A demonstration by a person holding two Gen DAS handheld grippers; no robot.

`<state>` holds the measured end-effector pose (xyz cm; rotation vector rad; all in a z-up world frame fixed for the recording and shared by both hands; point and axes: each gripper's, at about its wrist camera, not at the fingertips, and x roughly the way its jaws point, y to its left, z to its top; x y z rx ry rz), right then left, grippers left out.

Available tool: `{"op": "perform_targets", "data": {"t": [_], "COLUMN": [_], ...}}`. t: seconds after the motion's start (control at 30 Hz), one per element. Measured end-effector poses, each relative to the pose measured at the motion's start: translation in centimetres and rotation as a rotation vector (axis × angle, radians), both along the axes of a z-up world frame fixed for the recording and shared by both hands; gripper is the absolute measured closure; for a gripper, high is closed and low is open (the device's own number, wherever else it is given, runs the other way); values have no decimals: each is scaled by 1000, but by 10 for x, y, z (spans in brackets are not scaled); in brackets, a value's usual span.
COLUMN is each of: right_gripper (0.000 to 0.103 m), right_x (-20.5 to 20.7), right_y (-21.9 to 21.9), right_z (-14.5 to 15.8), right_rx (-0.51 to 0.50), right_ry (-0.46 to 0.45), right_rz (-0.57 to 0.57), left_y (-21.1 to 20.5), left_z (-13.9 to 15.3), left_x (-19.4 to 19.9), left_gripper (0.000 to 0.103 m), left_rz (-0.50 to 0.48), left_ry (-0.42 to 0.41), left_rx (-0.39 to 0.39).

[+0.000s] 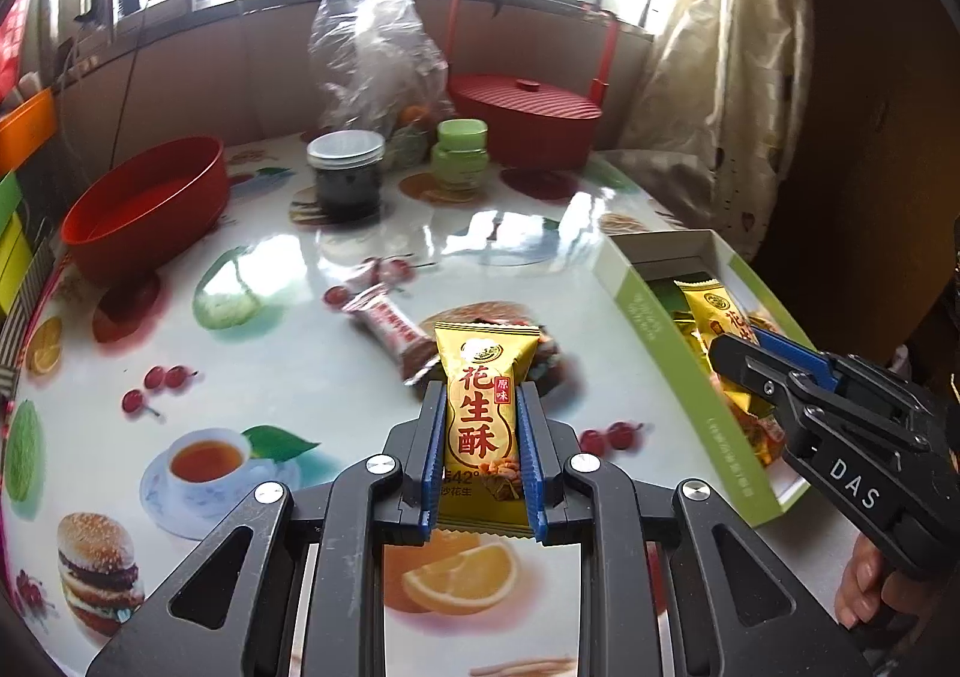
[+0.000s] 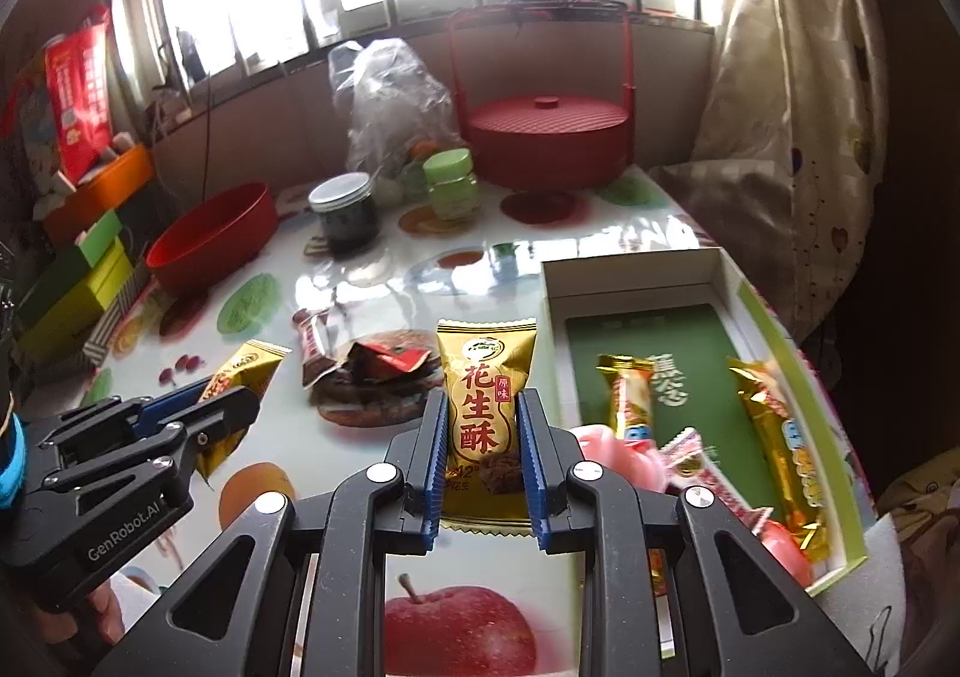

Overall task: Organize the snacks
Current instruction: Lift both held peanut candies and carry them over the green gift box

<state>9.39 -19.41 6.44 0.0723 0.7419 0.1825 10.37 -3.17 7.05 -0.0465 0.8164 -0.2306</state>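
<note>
My left gripper [image 1: 483, 437] is clamped on a gold peanut-crisp packet [image 1: 480, 407], held above the table [image 1: 300, 395]; my right gripper [image 2: 483, 437] pinches a second gold packet [image 2: 483, 407] the same way. Both packets' lower ends are hidden behind the fingers. The green-edged box [image 2: 798, 353] lies to my right at the table's edge, snack bars [image 2: 630, 395] inside, its near corner cut off by the gripper frame. Loose wrappers [image 2: 378, 362] are blurred. Open tabletop lies between them and the red bowl [image 1: 144, 203].
</note>
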Motion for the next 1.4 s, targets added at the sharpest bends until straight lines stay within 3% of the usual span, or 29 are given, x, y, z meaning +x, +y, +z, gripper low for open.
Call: {"op": "perform_targets", "data": {"t": [0.9,1.4], "right_gripper": [81,81], "right_x": [-27,-26], "right_y": [-92,-110], "right_z": [0,-14], "right_rx": [3,-22], "right_ry": [-3,35], "right_rz": [-206,-235], "left_y": [-78,-113], "left_z": [4,-5], "left_x": [14,24], "left_gripper": [80,80], "left_rz": [-185,-247], "left_ry": [20,44], "left_rx": [-45,-43]}}
